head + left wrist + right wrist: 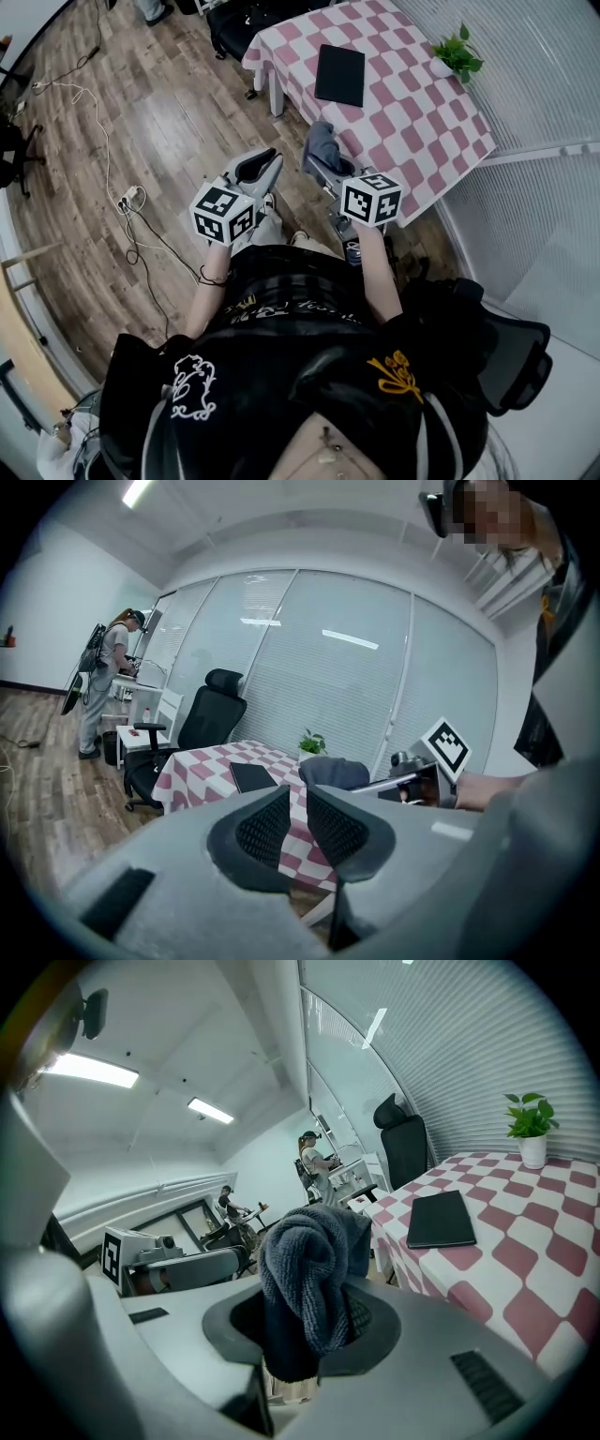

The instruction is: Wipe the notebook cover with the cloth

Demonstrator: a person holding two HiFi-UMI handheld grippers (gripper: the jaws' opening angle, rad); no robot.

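Note:
A black notebook (339,74) lies flat on the pink-and-white checked table (412,122); it also shows in the left gripper view (252,776) and the right gripper view (441,1219). My right gripper (322,155) is shut on a bunched grey cloth (323,142), held in the air short of the table's near edge. The cloth (309,1274) fills the jaws in the right gripper view. My left gripper (262,169) hangs beside it over the floor, its jaws nearly together with nothing between them (298,825).
A small potted plant (455,53) stands at the table's far corner. A black office chair (202,726) stands beyond the table. Cables and a power strip (128,198) lie on the wooden floor to the left. A person (105,677) stands far off by a desk.

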